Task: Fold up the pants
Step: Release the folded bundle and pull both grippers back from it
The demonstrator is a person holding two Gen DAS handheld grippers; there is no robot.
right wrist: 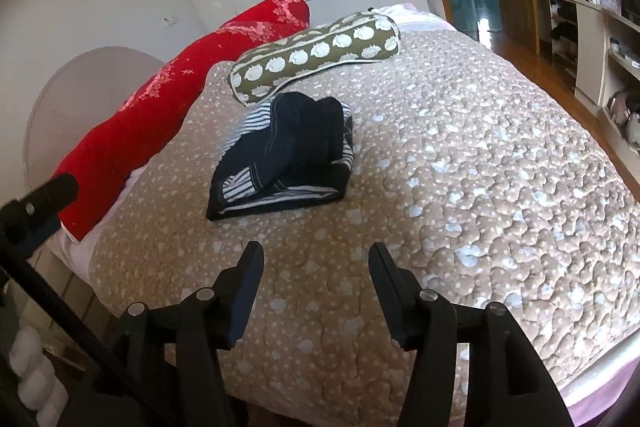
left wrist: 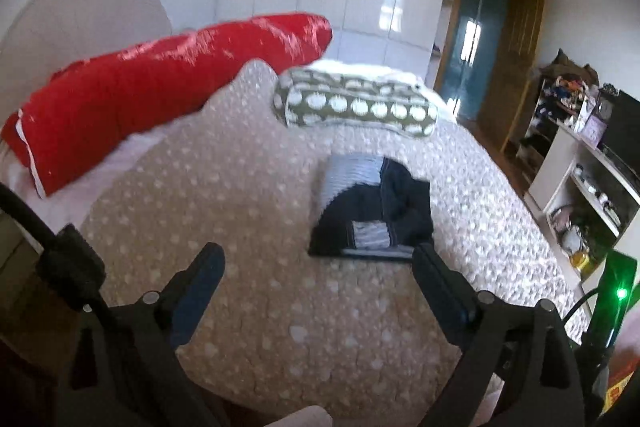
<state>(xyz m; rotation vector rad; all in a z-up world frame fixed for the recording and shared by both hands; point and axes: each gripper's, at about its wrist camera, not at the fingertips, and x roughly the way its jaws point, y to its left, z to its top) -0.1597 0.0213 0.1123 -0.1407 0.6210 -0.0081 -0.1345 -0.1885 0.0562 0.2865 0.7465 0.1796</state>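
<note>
a: what do my claws look like from your end?
b: nearest me, my left claw (left wrist: 316, 263) is spread wide with nothing in it, and my right claw (right wrist: 316, 263) is parted too, bare, both above the beige quilt (right wrist: 460, 187).
a: and the pants?
b: the pants (right wrist: 284, 163) lie folded into a dark bundle on the quilt, just past my fingertips. beyond them sits the spotted bolster (right wrist: 316, 55), with the red pillow (right wrist: 168, 87) far left.
</note>
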